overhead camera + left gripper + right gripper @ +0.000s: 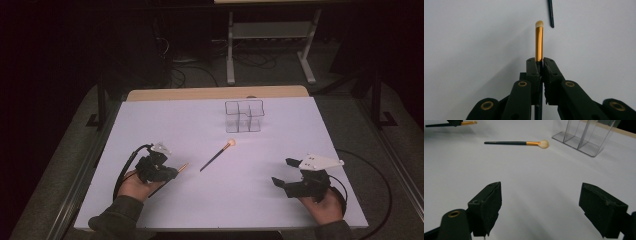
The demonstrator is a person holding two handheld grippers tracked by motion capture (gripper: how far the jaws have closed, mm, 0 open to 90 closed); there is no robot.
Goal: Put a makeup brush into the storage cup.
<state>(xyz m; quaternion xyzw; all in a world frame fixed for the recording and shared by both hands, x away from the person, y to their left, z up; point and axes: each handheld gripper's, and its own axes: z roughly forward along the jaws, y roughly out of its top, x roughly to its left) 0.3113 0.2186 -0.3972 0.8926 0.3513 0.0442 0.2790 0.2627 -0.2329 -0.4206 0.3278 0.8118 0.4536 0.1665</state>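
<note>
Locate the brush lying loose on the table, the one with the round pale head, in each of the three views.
High view: the loose brush lies mid-table, head toward the clear organizer.
Left gripper view: just its dark handle tip at the top edge, right of the held brush.
Right gripper view: upper left of centre, head pointing right.
Shared landmark: the held brush's gold ferrule.

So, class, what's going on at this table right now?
A person works with a gripper in each hand. The left gripper is shut on a small gold-ferruled makeup brush, held just above the white table. The right gripper rests open. A second makeup brush lies mid-table, near a clear compartment organizer.
</note>
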